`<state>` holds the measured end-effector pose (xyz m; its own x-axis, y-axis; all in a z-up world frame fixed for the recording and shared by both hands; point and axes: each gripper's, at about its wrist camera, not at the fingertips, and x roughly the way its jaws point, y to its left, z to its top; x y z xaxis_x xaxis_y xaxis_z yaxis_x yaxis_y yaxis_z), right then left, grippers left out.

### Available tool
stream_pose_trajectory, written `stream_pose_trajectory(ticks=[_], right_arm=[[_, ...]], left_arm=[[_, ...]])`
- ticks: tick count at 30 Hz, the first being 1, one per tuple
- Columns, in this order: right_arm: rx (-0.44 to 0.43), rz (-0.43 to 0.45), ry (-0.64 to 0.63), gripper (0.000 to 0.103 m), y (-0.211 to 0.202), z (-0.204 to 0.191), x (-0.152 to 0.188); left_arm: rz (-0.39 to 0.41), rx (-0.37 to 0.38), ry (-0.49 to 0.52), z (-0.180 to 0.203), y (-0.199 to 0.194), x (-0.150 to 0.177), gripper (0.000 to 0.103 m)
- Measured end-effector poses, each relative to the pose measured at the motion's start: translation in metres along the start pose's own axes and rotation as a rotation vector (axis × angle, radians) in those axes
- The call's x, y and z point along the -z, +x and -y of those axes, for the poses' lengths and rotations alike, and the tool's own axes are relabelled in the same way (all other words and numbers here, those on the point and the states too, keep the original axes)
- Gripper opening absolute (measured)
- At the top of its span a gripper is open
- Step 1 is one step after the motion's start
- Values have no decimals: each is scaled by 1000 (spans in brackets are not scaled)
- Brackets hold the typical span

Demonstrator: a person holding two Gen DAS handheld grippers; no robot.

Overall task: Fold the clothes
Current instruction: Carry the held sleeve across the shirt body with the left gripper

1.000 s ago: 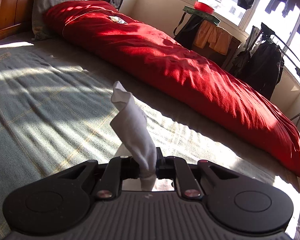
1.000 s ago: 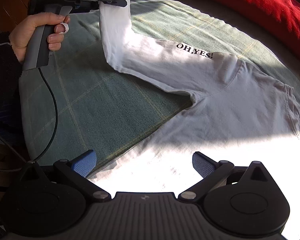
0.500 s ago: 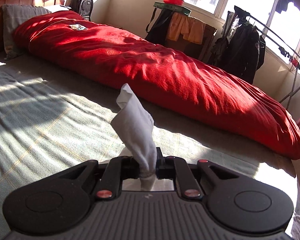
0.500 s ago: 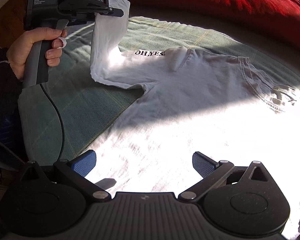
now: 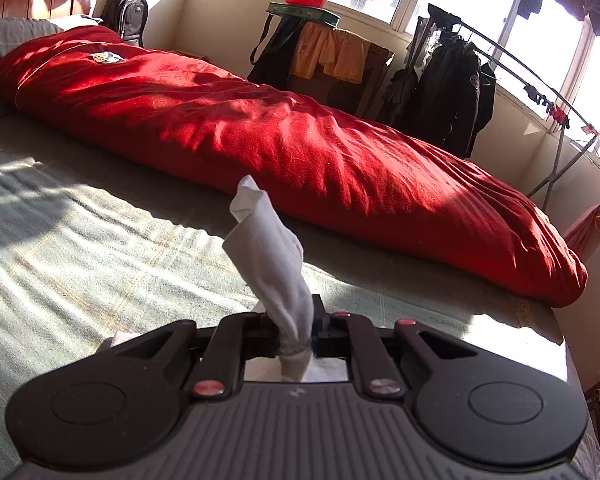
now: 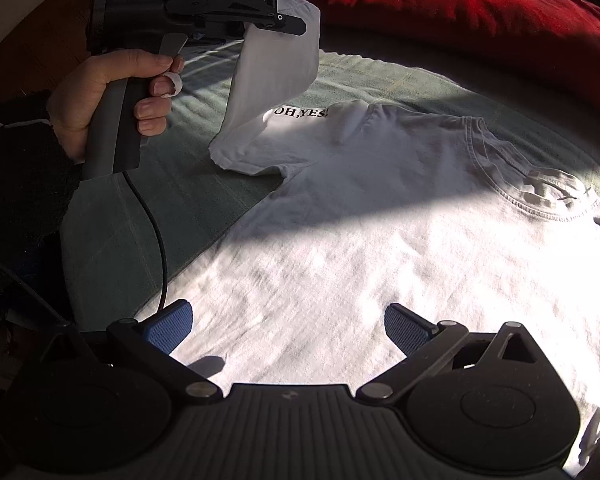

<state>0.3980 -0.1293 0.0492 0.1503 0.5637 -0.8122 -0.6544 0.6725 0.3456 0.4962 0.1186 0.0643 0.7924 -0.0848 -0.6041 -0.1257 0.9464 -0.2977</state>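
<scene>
White T-shirt (image 6: 380,220) lies spread on a green bedsheet (image 6: 148,216), neckline toward the right of the right wrist view, black print "OH,YES!" (image 6: 300,112) near one sleeve. Lower body in hard sunlight, upper part in shadow; cloth lightly creased.

That sleeve (image 6: 272,68) is lifted off the sheet and hangs from the left gripper (image 6: 276,24), jaws closed on its end. A hand (image 6: 112,96) grips the handle, dark cuff at the wrist, cable trailing down.

Right gripper (image 6: 288,328): blue pads (image 6: 168,328) wide apart, nothing between them, poised over the sunlit hem area; contact with cloth cannot be told.

Left wrist view only: a twist of the white sleeve (image 5: 272,256) sticks up from the closed left gripper (image 5: 296,340); beyond, a red duvet (image 5: 300,148) along the bed's far side, a clothes rack (image 5: 500,80) with dark garments by the windows. The shirt body shows only in the right wrist view
</scene>
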Motion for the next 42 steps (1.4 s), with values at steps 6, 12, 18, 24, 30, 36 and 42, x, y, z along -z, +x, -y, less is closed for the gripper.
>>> stream_pose_trajectory(ticks=[6, 12, 18, 24, 30, 36, 42], right_arm=[[-3, -2, -39, 103, -11, 6, 12], [0, -15, -23, 103, -18, 22, 28], [23, -33, -14, 103, -27, 37, 42], [48, -42, 3, 103, -38, 51, 52], [50, -38, 79, 103, -44, 63, 63], [52, -64, 109, 103, -46, 68, 78], [60, -63, 144, 103, -48, 76, 85]], left_arm=[[-18, 20, 22, 26, 10, 15, 11], [-31, 32, 28, 50, 19, 29, 11], [-48, 65, 17, 73, 34, 39, 11], [-74, 104, 15, 99, 54, 53, 11], [-100, 139, 31, 125, 74, 63, 11], [-115, 154, 79, 147, 88, 73, 11], [-139, 179, 113, 163, 95, 80, 11]])
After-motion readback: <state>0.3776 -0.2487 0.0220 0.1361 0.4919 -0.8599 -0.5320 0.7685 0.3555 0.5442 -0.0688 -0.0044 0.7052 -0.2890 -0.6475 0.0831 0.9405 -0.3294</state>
